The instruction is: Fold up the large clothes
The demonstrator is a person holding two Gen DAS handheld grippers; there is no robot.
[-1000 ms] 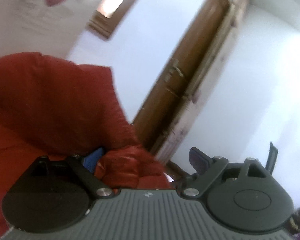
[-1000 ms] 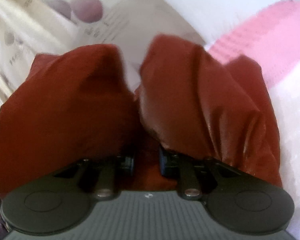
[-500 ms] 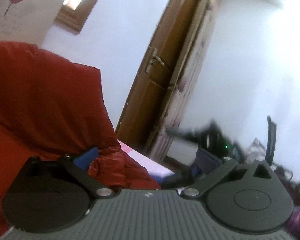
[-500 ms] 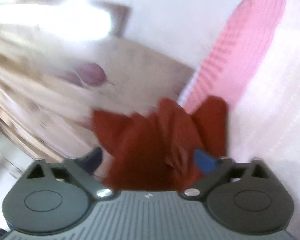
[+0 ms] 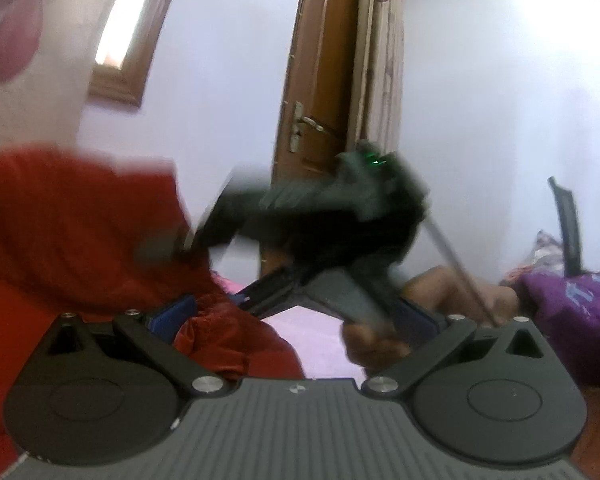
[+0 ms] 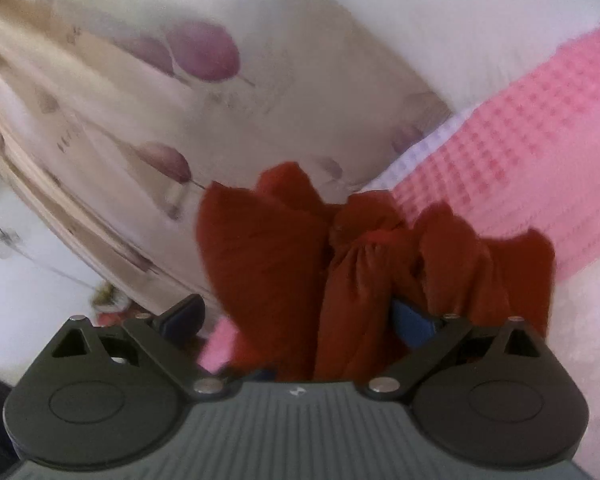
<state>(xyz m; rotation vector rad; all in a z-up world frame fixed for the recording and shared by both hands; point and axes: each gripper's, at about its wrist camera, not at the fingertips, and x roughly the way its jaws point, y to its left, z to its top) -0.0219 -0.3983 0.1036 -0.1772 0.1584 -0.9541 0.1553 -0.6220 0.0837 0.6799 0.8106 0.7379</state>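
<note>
In the left wrist view, the left gripper (image 5: 296, 316) stood with its fingers spread wide; they had just finished opening. A bunch of the red garment (image 5: 72, 240) lay against the blue pad of the finger at lower left, loose, with nothing pinching it from the other side. The rest of the cloth filled the left side of the frame. Across the centre, blurred by motion, the right gripper (image 5: 332, 216) swept past in front of a brown wooden door (image 5: 320, 80). A hand (image 5: 380, 340) held its handle at lower centre right. A purple cloth (image 5: 572, 304) lay at the right edge.

In the right wrist view, the right gripper (image 6: 300, 320) had its fingers apart. They had sprung open and then eased in a little. Folds of the red garment (image 6: 360, 264) hung between them and draped over the right finger, yet the left pad was clear of the cloth, so it was not clamped. Behind it hung a pale curtain (image 6: 180, 100) printed with purple leaves, upper left. A pink chequered bedcover (image 6: 520, 152) lay at the right.
</note>
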